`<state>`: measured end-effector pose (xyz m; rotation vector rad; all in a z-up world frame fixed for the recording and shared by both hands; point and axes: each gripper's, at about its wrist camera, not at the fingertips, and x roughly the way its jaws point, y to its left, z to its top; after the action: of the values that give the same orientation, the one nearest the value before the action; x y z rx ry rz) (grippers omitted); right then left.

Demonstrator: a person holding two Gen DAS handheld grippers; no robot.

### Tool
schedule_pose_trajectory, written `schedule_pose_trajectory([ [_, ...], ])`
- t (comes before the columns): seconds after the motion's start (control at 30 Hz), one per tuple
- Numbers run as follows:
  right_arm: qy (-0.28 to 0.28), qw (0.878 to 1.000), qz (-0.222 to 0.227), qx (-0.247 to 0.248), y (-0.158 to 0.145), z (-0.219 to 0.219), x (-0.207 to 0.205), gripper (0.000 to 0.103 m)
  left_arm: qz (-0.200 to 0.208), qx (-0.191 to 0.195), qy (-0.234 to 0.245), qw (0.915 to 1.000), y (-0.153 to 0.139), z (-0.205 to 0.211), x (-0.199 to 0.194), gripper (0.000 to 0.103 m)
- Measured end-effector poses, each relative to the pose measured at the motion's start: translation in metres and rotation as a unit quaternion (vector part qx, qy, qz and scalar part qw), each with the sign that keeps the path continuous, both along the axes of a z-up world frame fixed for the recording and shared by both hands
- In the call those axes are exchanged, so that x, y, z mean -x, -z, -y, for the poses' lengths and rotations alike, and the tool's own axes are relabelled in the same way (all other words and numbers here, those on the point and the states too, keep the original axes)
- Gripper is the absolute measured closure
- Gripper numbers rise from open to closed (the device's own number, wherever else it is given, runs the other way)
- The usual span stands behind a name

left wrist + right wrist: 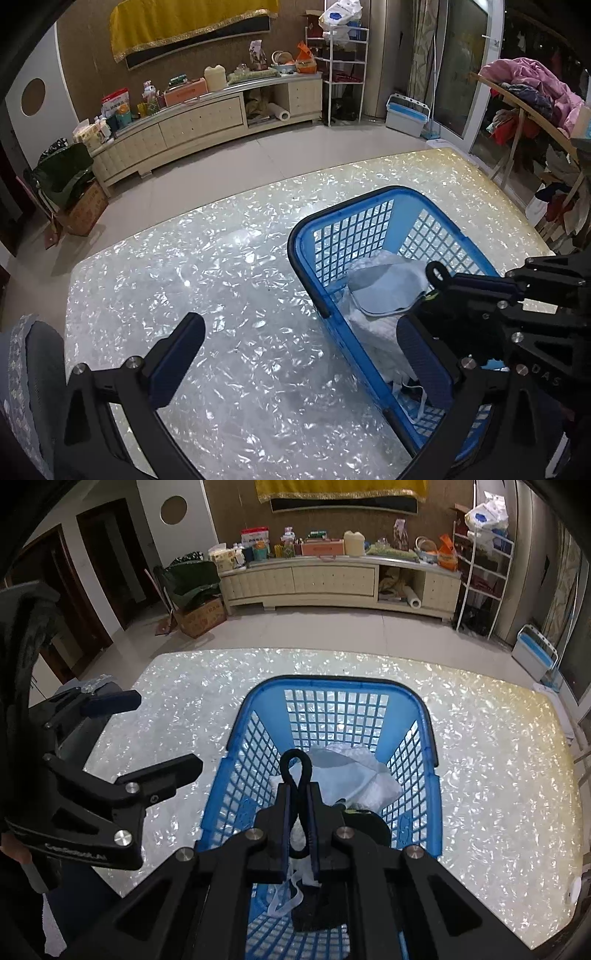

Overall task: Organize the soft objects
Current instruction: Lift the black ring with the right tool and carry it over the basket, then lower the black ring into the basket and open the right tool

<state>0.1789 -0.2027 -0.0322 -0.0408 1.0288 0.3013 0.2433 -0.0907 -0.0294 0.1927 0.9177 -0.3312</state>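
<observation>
A blue plastic mesh basket stands on the pearly white table. In it lie pale grey-white face masks. My right gripper is shut on a black strap loop of a dark soft item and holds it over the basket; it also shows in the left wrist view. My left gripper is open and empty, its jaws astride the basket's left rim; it shows at the left of the right wrist view.
A grey patterned cloth lies at the table's left edge. Beyond the table are a tiled floor, a long cream cabinet with clutter, a cardboard box, a white shelf rack and a clothes rack.
</observation>
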Motion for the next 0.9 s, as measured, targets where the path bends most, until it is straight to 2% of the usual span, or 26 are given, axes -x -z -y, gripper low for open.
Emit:
schedule_pose_trajectory([
  [0.43,-0.002,0.999,-0.049,0.009,0.034,-0.004,-0.028,0.095,-0.034,0.000,0.009,0.9994,0.036,-0.001,-0.030,0.000],
  [0.6,0.002,0.998,-0.055,0.011,0.033,-0.003,-0.029,0.094,-0.035,-0.002,0.009,0.9993,0.039,-0.002,-0.035,0.000],
  [0.63,0.001,0.998,-0.054,0.011,0.033,-0.003,-0.030,0.090,-0.035,-0.002,0.010,0.9993,0.039,-0.002,-0.036,0.000],
  [0.67,0.001,0.999,-0.053,0.012,0.031,-0.003,-0.028,0.079,-0.034,-0.003,0.009,0.9994,0.039,-0.002,-0.036,0.000],
  [0.73,0.001,0.999,-0.050,0.011,0.030,-0.004,-0.026,0.065,-0.034,-0.003,0.008,0.9994,0.038,-0.003,-0.036,0.000],
  [0.83,0.004,0.999,-0.045,0.014,0.028,-0.007,-0.023,0.063,-0.034,-0.002,0.007,0.9994,0.037,-0.005,-0.034,0.000],
  [0.9,0.004,0.999,-0.044,0.013,0.028,-0.007,-0.020,0.058,-0.032,-0.004,0.005,0.9995,0.036,-0.006,-0.031,0.000],
])
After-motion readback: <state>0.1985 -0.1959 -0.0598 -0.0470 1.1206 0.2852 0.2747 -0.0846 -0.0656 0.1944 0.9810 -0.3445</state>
